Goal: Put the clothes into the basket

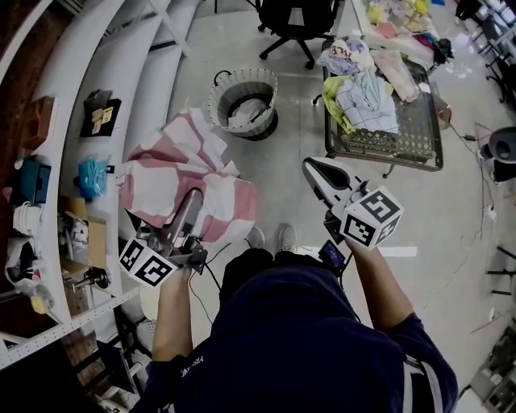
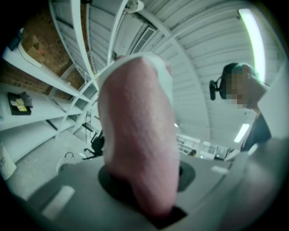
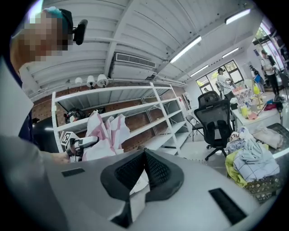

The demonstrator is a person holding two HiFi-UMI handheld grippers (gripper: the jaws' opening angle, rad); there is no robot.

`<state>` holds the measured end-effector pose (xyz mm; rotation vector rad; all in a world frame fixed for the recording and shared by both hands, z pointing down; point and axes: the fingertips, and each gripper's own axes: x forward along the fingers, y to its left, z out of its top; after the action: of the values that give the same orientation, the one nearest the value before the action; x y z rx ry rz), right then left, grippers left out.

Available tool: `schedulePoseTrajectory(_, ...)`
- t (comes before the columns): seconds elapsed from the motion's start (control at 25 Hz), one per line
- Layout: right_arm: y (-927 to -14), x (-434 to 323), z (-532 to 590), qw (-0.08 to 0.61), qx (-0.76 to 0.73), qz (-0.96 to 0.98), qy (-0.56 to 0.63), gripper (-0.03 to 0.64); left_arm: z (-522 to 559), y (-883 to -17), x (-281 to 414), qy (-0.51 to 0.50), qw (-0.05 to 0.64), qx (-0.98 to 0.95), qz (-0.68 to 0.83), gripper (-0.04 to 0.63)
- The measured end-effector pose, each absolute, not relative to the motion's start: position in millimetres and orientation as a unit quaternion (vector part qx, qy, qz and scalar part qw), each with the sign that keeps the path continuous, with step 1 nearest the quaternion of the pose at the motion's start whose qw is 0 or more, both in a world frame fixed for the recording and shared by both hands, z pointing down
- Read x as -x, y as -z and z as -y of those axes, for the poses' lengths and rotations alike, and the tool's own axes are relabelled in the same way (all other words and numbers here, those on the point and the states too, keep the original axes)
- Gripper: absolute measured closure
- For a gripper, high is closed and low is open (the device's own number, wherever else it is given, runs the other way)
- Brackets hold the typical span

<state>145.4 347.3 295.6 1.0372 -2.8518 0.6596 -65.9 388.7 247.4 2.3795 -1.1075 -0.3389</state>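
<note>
A large pink and white checked cloth (image 1: pixel 173 173) hangs from my left gripper (image 1: pixel 193 202), which is shut on it at the lower left of the head view. In the left gripper view the cloth (image 2: pixel 135 135) fills the space between the jaws and hides their tips. The round woven basket (image 1: pixel 216 101) stands on the floor beyond the cloth, with some pale fabric inside. My right gripper (image 1: pixel 310 165) is shut with nothing in it, its pads meeting at the tip (image 3: pixel 144 153). It sits right of the cloth (image 3: pixel 101 131) and points toward the basket side.
A mesh cart (image 1: pixel 419 137) at the upper right carries a pile of clothes (image 1: pixel 367 89), also in the right gripper view (image 3: pixel 253 160). White shelving (image 1: pixel 72 121) with small items runs along the left. A black office chair (image 1: pixel 294 20) stands behind the basket.
</note>
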Motion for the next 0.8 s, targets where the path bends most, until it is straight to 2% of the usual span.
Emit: schedulePoseTrajectory(0.8, -301, -152, -283, 0.034, -0.335, 0.918, -0.208, 0.611, -319, -253, 73, 0.143, 0.243, -0.866, 0.414, 0.479)
